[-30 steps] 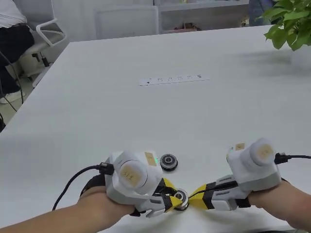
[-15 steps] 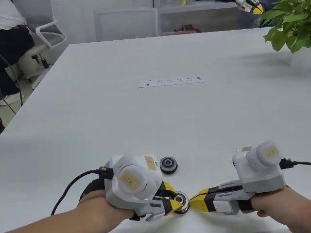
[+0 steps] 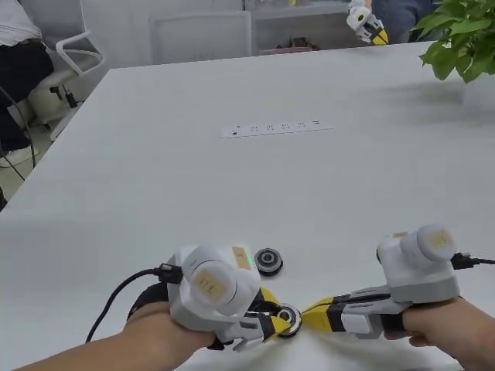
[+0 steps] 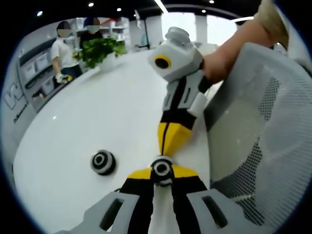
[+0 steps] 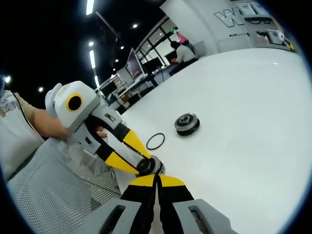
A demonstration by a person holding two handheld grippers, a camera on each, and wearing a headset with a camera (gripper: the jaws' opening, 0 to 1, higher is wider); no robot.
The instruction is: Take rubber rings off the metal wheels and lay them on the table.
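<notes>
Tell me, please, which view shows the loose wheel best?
The right gripper view: the loose wheel lies unobstructed, face and side both visible. The left gripper view gives its face, blurrier; the head view shows it small.

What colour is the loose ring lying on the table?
Black. The loose ring shows best in the right gripper view.

The left gripper (image 3: 278,315) sits low at 7 o'clock in the head view. Its jaws point to 3 o'clock and are closed on a small metal wheel (image 3: 288,318). The right gripper (image 3: 308,314) sits at 5 o'clock and points to 9 o'clock. Its jaws are pressed together, with the tips right at the wheel. The left hand (image 3: 158,334) and right hand (image 3: 448,325) hold them from behind.
</notes>
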